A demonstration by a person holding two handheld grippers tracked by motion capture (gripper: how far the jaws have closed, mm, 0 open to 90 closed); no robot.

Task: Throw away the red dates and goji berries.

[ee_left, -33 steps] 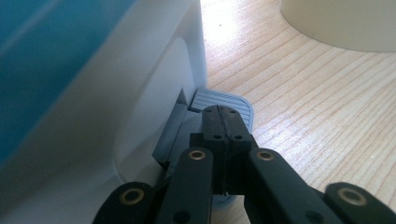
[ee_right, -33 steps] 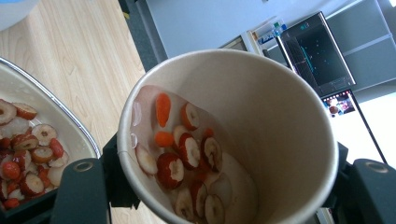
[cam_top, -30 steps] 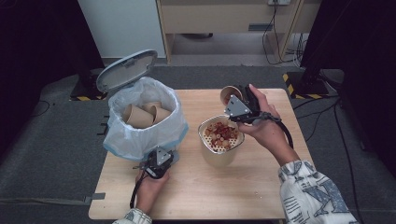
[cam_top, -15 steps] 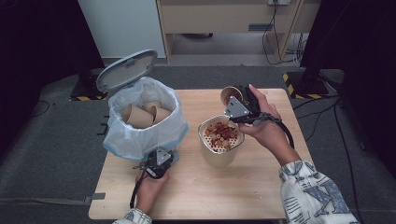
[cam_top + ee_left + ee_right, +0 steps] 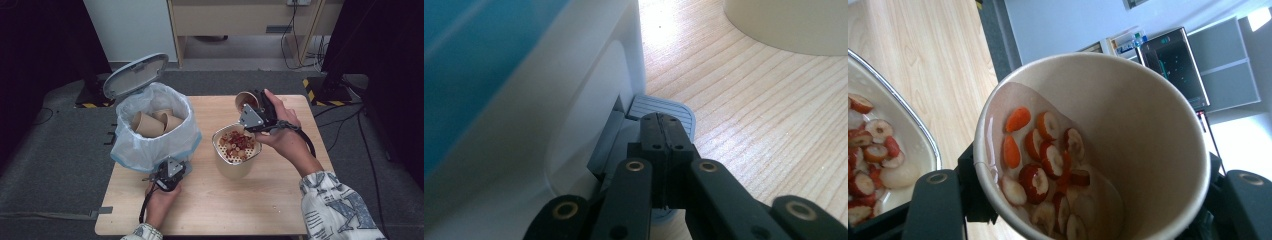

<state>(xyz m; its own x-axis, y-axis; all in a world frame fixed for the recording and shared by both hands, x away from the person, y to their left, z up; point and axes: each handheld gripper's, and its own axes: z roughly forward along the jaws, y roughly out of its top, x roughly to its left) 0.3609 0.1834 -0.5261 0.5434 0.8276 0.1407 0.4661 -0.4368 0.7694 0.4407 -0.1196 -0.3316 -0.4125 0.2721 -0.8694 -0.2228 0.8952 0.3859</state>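
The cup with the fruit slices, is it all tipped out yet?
Not yet. Done: brown cups lie in the open bin, and the strainer holds plenty of slices. In hand: the right tongs tilt the paper cup over it, slices clinging inside; the left tongs press the bin's pedal. Left: empty and bin that cup.

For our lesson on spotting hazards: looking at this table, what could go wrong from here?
The tilted paper cup in the right gripper could drop wet fruit slices beside the strainer onto the table. The left gripper could slip off the bin pedal, so the lid may fall shut.
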